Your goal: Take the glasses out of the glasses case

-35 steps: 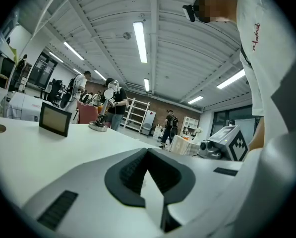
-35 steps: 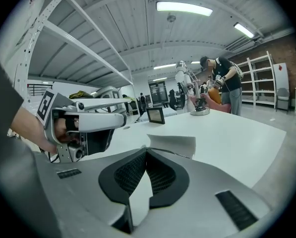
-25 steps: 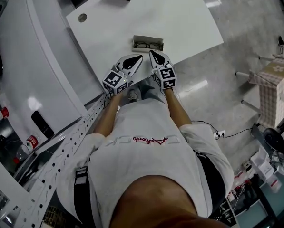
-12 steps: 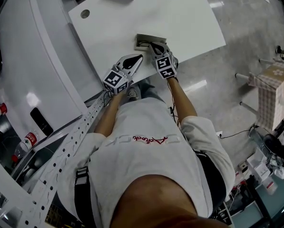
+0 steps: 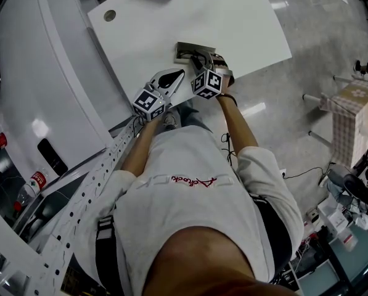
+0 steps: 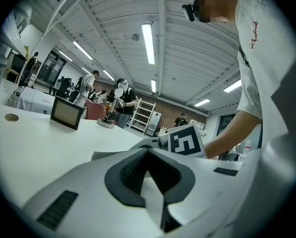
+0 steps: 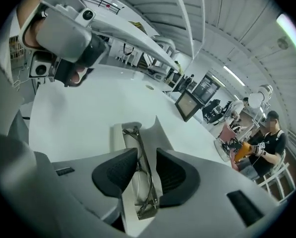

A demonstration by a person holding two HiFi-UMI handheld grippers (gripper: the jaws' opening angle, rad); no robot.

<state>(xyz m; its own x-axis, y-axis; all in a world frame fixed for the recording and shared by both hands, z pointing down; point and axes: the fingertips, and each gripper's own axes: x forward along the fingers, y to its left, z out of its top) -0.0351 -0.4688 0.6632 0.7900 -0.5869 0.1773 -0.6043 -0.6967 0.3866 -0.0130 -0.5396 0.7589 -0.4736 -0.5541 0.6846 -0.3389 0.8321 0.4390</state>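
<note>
At white table [image 5: 171, 17] edge, right tool [image 7: 147, 158] opening around glasses [image 7: 138, 142] in case [image 7: 119, 134]; left tool [image 6: 148, 171] clenched, empty.

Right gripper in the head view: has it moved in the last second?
Yes. The right gripper went from the edge of the table onto the glasses case; its fingers are opening, with the glasses between them.

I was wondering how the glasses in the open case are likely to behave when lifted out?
The glasses have a thin, metal-looking frame, so they are probably light and easily bent by a hard squeeze. Lying in the narrow glasses case, they may snag on its walls. The right hand-held gripper, jaws opening, straddles them.
</note>
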